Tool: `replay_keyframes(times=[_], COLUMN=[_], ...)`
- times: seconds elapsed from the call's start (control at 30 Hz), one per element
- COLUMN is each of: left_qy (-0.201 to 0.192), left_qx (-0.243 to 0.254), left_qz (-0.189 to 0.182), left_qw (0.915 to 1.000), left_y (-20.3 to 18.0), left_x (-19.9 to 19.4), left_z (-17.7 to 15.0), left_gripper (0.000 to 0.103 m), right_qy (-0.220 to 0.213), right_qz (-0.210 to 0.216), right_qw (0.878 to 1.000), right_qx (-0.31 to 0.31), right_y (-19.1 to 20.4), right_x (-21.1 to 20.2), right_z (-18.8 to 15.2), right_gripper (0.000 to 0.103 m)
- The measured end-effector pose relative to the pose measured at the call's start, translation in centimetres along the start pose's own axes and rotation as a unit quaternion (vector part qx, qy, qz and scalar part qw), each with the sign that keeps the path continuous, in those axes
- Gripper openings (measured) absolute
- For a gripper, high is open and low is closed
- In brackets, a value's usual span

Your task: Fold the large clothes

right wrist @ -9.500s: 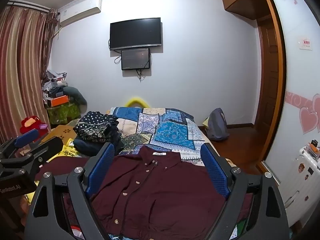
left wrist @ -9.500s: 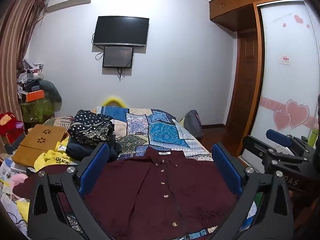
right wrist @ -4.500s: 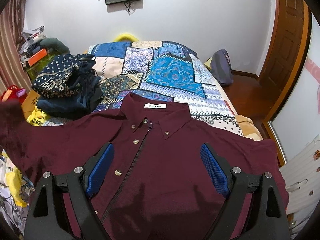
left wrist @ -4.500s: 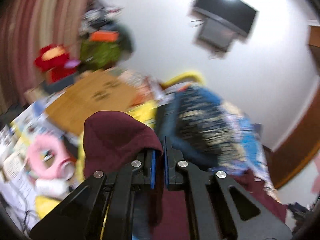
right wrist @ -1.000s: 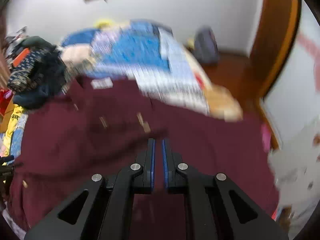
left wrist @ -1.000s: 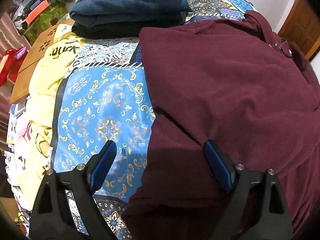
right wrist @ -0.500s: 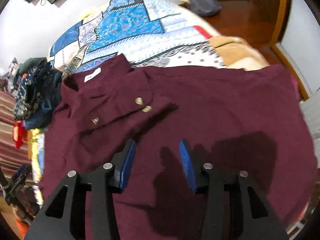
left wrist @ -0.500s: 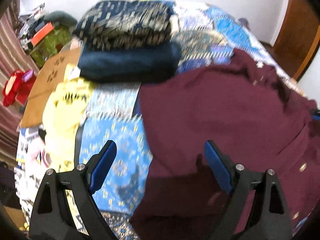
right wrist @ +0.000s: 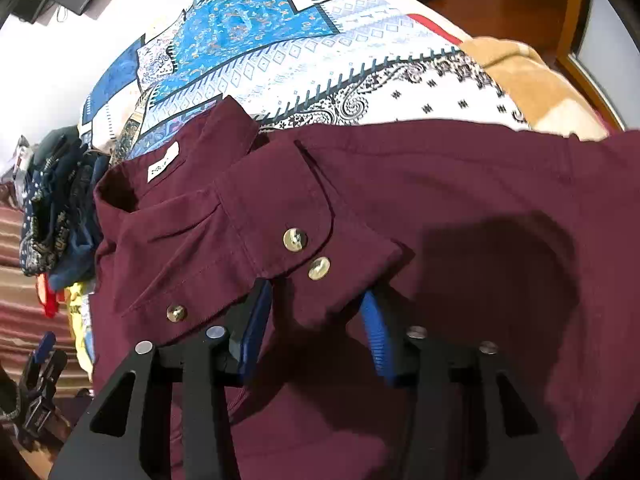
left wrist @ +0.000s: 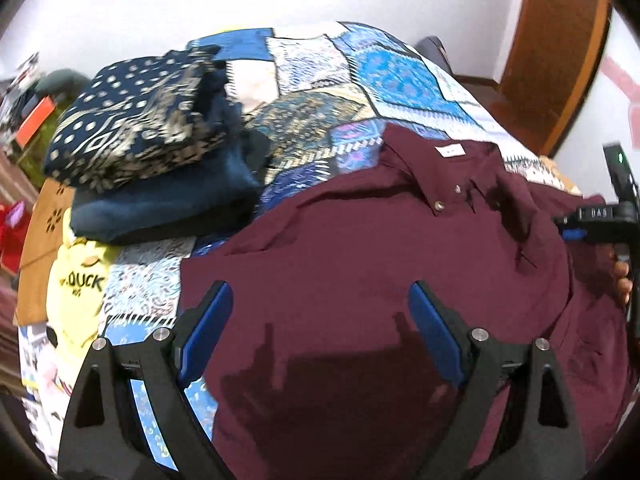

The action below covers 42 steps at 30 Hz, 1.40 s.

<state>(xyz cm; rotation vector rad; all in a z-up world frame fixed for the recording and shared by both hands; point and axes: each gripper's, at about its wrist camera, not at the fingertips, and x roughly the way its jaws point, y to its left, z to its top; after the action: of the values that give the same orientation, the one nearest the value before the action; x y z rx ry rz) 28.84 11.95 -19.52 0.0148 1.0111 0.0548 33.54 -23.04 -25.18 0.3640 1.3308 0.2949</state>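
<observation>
Dark maroon button-up cotton shirt [left wrist: 360, 264] lies front-up on the patchwork blue-and-white quilted bed [left wrist: 360, 64], collar with white label toward the far end. Both sleeves look folded in across the chest: left side edge runs straight along the quilt, and the buttoned sleeve cuff [right wrist: 280, 248] sits over the chest just below the collar. So sleeve folds read as done or nearly done; cuff looks a bit bunched and tilted, may want flattening.

Left claw [left wrist: 316, 328] spread wide, nothing between its blue pads, hovering above the shirt's lower left part, casting a shadow on it. Right claw [right wrist: 316, 332] partly spread; its jaws have just been closing a little after springing apart. Cuff end hangs over the gap between the blue pads [right wrist: 252, 332], but pads don't visibly press it, so I read it as let go, not pinched.

Left to do, judging by layout: body is unfolded lengthwise, hem end near the camera not brought up to the collar. Then likely move it to the stack of folded dark navy clothes [left wrist: 152, 160] at the left of the bed. Roughly midway on this garment.
</observation>
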Motion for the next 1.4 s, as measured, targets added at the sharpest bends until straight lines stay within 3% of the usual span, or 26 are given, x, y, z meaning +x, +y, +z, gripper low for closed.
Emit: replay_keyframes(times=[0.03, 0.13, 0.4, 0.57, 0.73, 0.9, 1.07, 1.17, 1.23, 1.4], left_qy=[0.003, 0.007, 0.004, -0.001, 0.020, 0.046, 0.056, 0.058, 0.057, 0.037], left_qx=[0.005, 0.022, 0.038, 0.042, 0.039, 0.035, 0.018, 0.008, 0.007, 0.020], left_qz=[-0.002, 0.001, -0.009, -0.015, -0.028, -0.031, -0.040, -0.041, -0.042, -0.043], left_qw=[1.0000, 0.9997, 0.9992, 0.9990, 0.9986, 0.9978, 0.9975, 0.9974, 0.9975, 0.9982], left_y=[-0.4, -1.5, -3.1, -4.0, -4.6, -5.1, -4.9, -4.8, -4.9, -6.0], left_x=[0.2, 0.8, 0.3, -0.3, 0.5, 1.5, 1.7, 1.5, 1.2, -0.4], left_z=[0.0, -0.2, -0.4, -0.5, -1.2, -2.6, -3.3, -3.2, -3.0, -1.9], left_gripper=[0.089, 0.089, 0.089, 0.089, 0.089, 0.089, 0.090, 0.090, 0.089, 0.090], right_qy=[-0.008, -0.025, -0.136, -0.166, -0.124, -0.063, -0.049, -0.077, -0.115, -0.163], right_qz=[0.001, 0.003, -0.016, -0.033, -0.030, 0.017, 0.036, -0.001, -0.060, -0.105], right_qw=[1.000, 1.000, 0.989, 0.983, 0.990, 0.998, 0.997, 0.997, 0.991, 0.980], right_qx=[-0.001, -0.015, -0.064, -0.076, -0.056, 0.023, 0.044, 0.014, -0.021, -0.038], right_y=[0.0, 0.6, 2.1, 1.6, -0.8, -4.7, -4.9, -3.8, -2.8, -3.9], right_x=[-0.2, -0.6, -6.6, -9.0, -7.2, -5.4, -7.0, -8.8, -10.5, -14.0], right_z=[0.1, 0.3, -0.1, -1.9, -2.9, -3.3, -3.4, -3.7, -4.0, -4.8], right_gripper=[0.026, 0.018, 0.016, 0.016, 0.018, 0.022, 0.025, 0.025, 0.027, 0.040])
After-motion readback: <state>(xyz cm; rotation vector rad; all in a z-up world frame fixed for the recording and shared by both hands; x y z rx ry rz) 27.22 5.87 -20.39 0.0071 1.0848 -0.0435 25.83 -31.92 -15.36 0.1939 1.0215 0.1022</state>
